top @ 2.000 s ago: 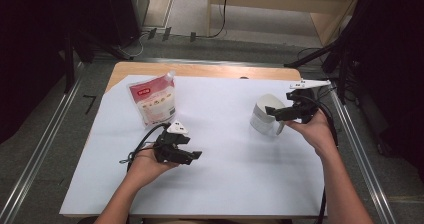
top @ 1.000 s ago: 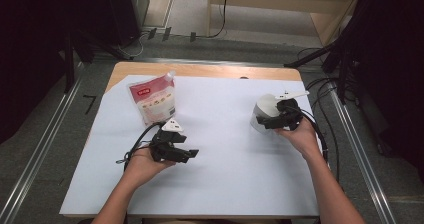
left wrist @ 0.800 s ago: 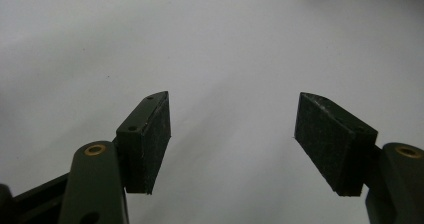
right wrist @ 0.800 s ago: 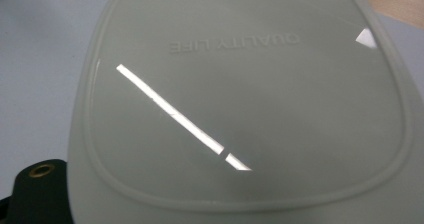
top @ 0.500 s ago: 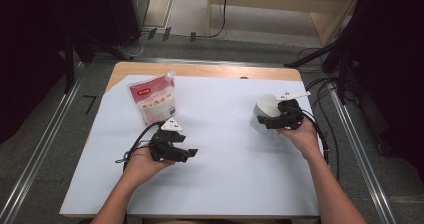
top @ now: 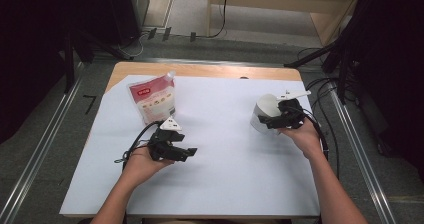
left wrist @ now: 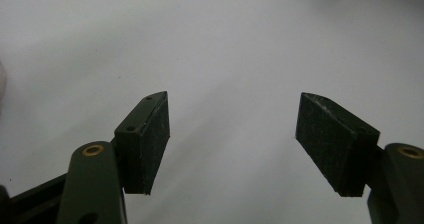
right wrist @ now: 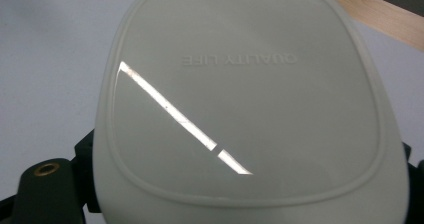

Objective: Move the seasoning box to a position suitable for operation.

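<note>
High view: the right gripper (top: 274,122) clamps the near side of a white, rounded plastic container (top: 263,113); its jaws have just closed a little on it. The left gripper (top: 187,152) rests on the white sheet (top: 235,169), jaws apart, a red-and-white pouch (top: 152,102) beyond it.

Left gripper view: black pads (left wrist: 150,139) spread wide over bare sheet.

Right gripper view: the container's lid (right wrist: 250,94), embossed "QUALITY LIFE", sits between the jaws.

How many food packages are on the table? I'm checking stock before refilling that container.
1: a red-and-white pouch lies at the far left of the white sheet, well apart from the white container. Nothing looks hidden.
</note>
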Action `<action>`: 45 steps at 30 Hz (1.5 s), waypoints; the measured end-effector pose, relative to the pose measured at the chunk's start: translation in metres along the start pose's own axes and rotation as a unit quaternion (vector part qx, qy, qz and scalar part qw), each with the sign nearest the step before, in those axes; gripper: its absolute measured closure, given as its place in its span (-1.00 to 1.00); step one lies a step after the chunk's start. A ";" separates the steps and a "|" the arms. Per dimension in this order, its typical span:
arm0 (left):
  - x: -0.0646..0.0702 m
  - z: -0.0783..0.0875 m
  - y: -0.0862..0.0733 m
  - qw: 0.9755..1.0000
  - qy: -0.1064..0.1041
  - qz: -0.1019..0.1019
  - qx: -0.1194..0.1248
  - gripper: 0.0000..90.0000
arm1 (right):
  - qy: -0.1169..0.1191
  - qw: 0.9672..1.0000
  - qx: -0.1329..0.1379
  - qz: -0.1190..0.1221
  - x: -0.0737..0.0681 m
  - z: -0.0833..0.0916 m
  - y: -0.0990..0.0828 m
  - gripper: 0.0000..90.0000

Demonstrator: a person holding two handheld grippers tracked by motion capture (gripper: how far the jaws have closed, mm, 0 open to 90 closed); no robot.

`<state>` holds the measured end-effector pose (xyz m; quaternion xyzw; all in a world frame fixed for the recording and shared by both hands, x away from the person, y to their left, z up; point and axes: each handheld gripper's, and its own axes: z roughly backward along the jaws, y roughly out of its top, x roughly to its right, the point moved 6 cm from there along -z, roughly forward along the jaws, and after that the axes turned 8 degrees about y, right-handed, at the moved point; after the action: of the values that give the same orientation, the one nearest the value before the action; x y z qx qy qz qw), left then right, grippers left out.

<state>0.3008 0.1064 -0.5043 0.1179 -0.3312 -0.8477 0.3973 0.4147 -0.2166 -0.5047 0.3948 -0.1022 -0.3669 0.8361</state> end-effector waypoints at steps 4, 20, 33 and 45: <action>-0.001 0.001 0.000 1.000 0.000 0.000 0.001 -0.31 | -0.006 1.000 -0.001 0.001 -0.002 0.002 0.002 -0.65; -0.002 0.009 0.003 1.000 0.001 -0.003 0.016 -0.31 | 0.043 0.999 0.014 0.005 -0.023 0.013 0.015 -0.65; -0.007 0.015 -0.003 1.000 0.012 0.004 0.016 -0.31 | 0.101 0.994 -0.001 0.050 -0.060 0.001 0.029 -0.65; -0.012 0.020 -0.009 1.000 0.020 0.009 0.014 -0.31 | 0.160 0.982 -0.019 0.100 -0.102 -0.024 0.040 -0.65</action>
<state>0.2943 0.1290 -0.4963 0.1378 -0.3357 -0.8369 0.4097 0.3751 -0.1152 -0.4794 0.4201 0.0008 -0.2158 0.8815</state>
